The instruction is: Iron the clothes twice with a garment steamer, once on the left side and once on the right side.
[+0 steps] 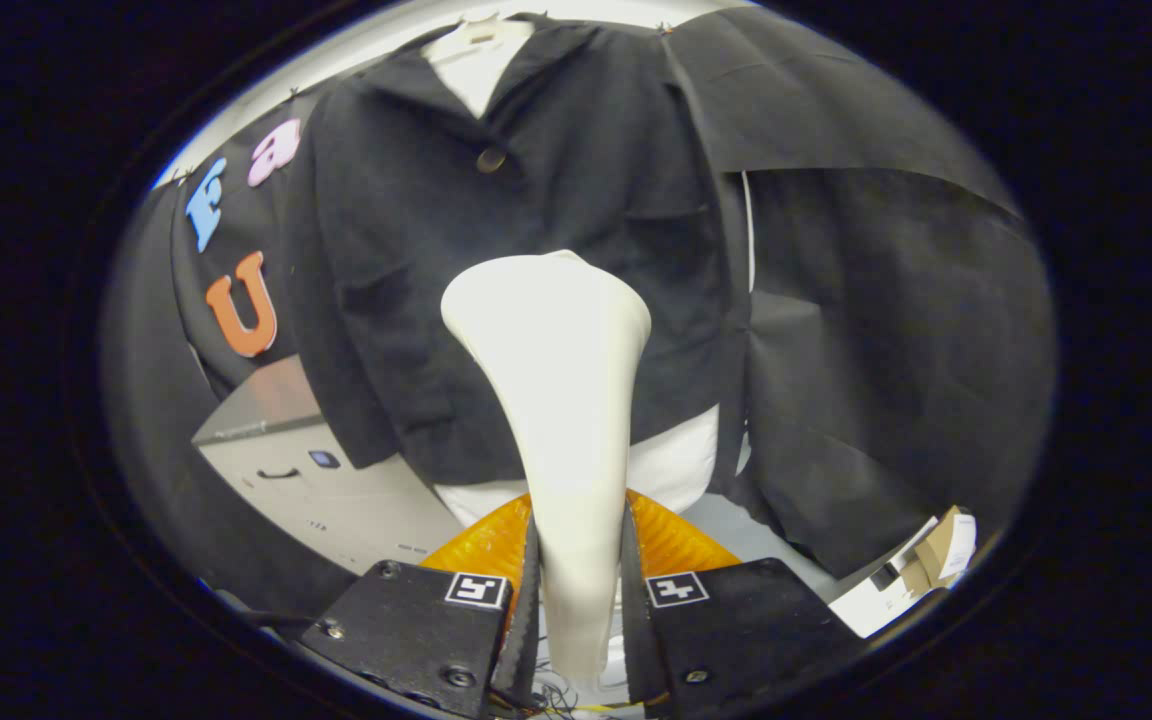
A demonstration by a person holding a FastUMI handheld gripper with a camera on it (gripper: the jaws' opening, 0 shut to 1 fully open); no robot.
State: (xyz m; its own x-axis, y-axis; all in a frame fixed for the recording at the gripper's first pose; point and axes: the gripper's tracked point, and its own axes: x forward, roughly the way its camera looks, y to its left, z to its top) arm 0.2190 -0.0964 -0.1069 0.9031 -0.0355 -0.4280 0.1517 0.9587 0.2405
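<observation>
Between the two fingers of the gripper [576, 590] sits the thin handle of a cream plastic garment steamer [561, 400]. Both fingers press on it from the sides, so the jaws are closed tight on the handle & it can't slip. It's held upright w/ its wide head up top, prob. so the head can face the cloth.

Just beyond the head hangs a black button-up shirt [416, 230] on a white hanger [476, 30], over a white under-layer [676, 470]. The head is in front of the shirt's middle, a bit to the right of its brown button [490, 159]. Can't tell if head touches the cloth. Hanging lets the shirt fall flat so steam can smooth it.

Below & left of the shirt is a grey box-like machine [336, 490]. Off to the right, low down, lie some small cardboard boxes [936, 555].

Can't judge yet which side pass is done.
</observation>
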